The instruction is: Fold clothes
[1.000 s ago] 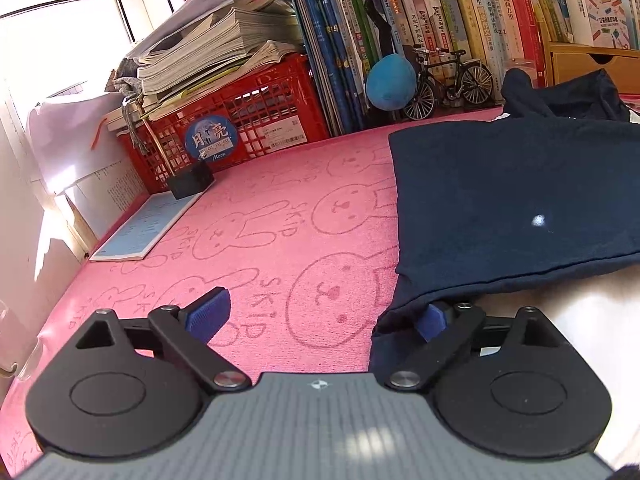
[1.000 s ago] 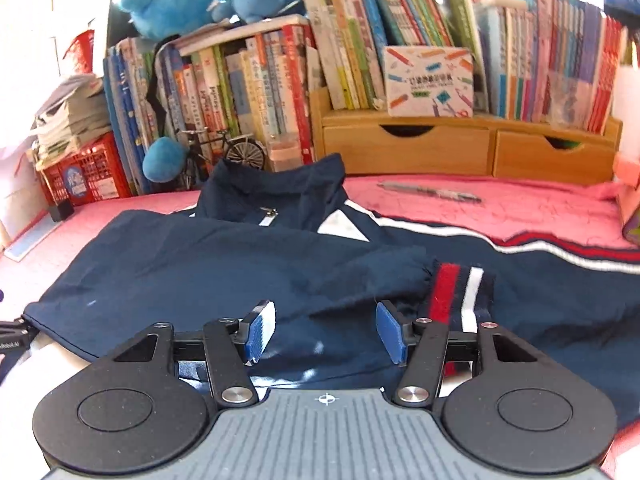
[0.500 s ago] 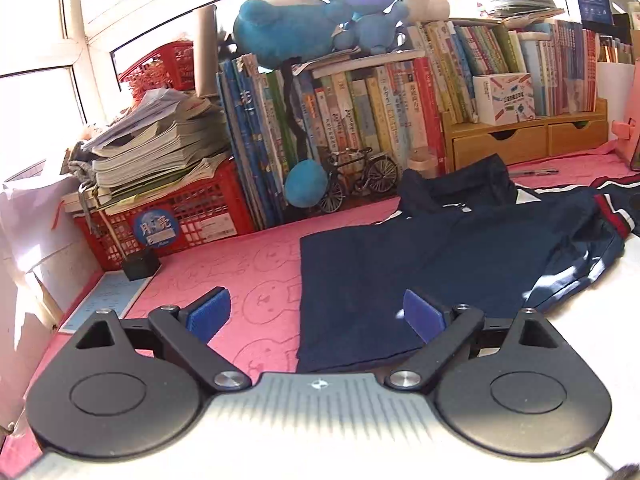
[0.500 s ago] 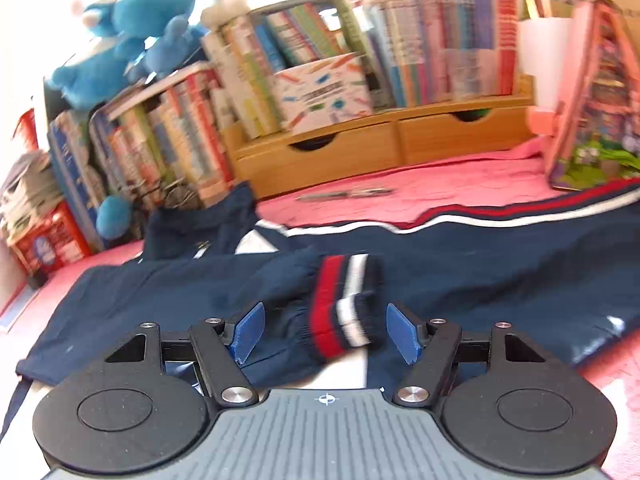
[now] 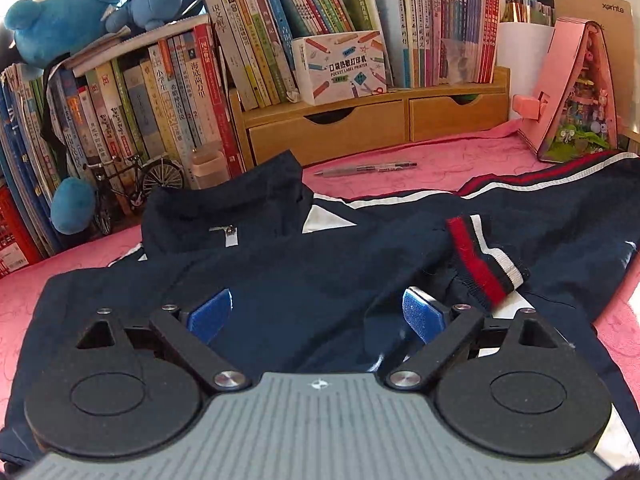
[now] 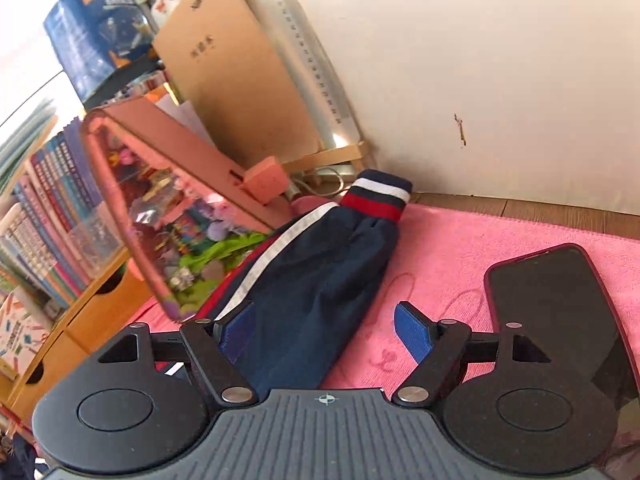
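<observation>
Jacket: a navy jacket lies spread flat on the pink rabbit-print cloth that covers the bench, collar toward the wooden drawer unit.
Folded sleeve: one sleeve lies across the jacket's body, and its red, white and navy cuff rests on the navy cloth on the side away from the collar's zip.
Other sleeve: in the right wrist view the second sleeve stretches out from the jacket toward the white wall, its striped cuff beside the pink triangular toy house.
Left gripper: jaws released and wide apart above the jacket's body, with nothing pinched between the blue pads.
Right gripper: jaws opening; the outstretched sleeve lies under and between them, the left pad over its edge, no pad pressing on it.
Phone: a dark phone in a red case lies on the pink cloth just beside that sleeve.
Pen: a pen lies between the jacket's collar and the drawer unit.
</observation>
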Demonstrator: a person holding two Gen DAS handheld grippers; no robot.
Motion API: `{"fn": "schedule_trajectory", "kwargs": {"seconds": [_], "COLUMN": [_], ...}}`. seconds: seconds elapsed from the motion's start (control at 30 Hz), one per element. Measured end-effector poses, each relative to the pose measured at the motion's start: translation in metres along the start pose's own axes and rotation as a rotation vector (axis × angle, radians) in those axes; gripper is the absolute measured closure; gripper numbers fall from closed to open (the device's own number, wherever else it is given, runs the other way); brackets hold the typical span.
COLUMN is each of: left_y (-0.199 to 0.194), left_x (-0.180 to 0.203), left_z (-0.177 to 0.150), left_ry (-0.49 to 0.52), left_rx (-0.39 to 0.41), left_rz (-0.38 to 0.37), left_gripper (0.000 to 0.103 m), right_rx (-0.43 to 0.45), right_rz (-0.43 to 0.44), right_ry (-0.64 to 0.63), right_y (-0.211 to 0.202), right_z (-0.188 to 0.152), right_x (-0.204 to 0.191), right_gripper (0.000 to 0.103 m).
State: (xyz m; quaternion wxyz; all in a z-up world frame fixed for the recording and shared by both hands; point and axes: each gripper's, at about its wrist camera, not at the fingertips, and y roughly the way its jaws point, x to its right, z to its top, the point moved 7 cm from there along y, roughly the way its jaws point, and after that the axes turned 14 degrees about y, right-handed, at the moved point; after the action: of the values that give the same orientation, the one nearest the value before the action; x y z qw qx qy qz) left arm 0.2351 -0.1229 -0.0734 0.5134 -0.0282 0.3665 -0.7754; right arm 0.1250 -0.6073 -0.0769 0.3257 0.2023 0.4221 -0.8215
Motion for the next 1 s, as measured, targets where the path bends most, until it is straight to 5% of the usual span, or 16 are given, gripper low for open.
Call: {"fn": "schedule_trajectory", "kwargs": {"seconds": [0.13,0.23,0.27,0.3,0.37,0.43,0.53,0.6,0.7,0.9,1.0], "left_y": [0.026,0.028,0.028,0.026,0.017,0.002,-0.028,-0.047,-0.074,-0.11,-0.118], "left_x": [0.014,0.01,0.008,0.005,-0.004,-0.018,-0.048,-0.073,-0.112,-0.172,-0.184], "left_z": [-0.013,-0.017,-0.017,-0.017,-0.018,-0.021,-0.03,-0.04,-0.061,-0.12,-0.137], "left_ry": [0.033,0.007,-0.005,-0.015,-0.013,-0.003,0.009,0.013,-0.033,-0.256,-0.319], "left_rx": [-0.077,-0.066,-0.078,-0.097,-0.103,-0.07,-0.019,-0.017,-0.026,-0.099,-0.102], "left_rz": [0.015,0.019,0.011,0.009,0.027,0.064,0.142,0.208,0.287,0.294,0.255], "left_gripper": [0.006,0.002,0.002,0.003,0.008,0.008,0.008,0.008,0.007,0.007,0.007], "right_rx": [-0.04,-0.019,-0.017,-0.016,-0.016,0.048,0.266,0.322,0.279,0.01,-0.109], "right_rz": [-0.062,-0.063,-0.065,-0.067,-0.054,0.012,0.093,0.202,0.408,0.799,0.826], "right_ry": [0.026,-0.02,-0.043,-0.067,-0.049,-0.062,-0.355,-0.515,-0.729,-1.147,-1.284], "right_y": [0.039,0.06,0.065,0.071,0.07,0.048,-0.013,-0.052,-0.103,-0.18,-0.199], "right_z": [0.009,0.014,0.015,0.015,0.014,0.01,-0.019,-0.05,-0.123,-0.331,-0.398], "right_x": [0.006,-0.002,-0.006,-0.009,-0.012,-0.019,-0.067,-0.105,-0.168,-0.265,-0.266], "right_gripper": [0.023,0.004,0.014,0.058,0.092,0.093,0.093,0.093,0.093,0.094,0.081]}}
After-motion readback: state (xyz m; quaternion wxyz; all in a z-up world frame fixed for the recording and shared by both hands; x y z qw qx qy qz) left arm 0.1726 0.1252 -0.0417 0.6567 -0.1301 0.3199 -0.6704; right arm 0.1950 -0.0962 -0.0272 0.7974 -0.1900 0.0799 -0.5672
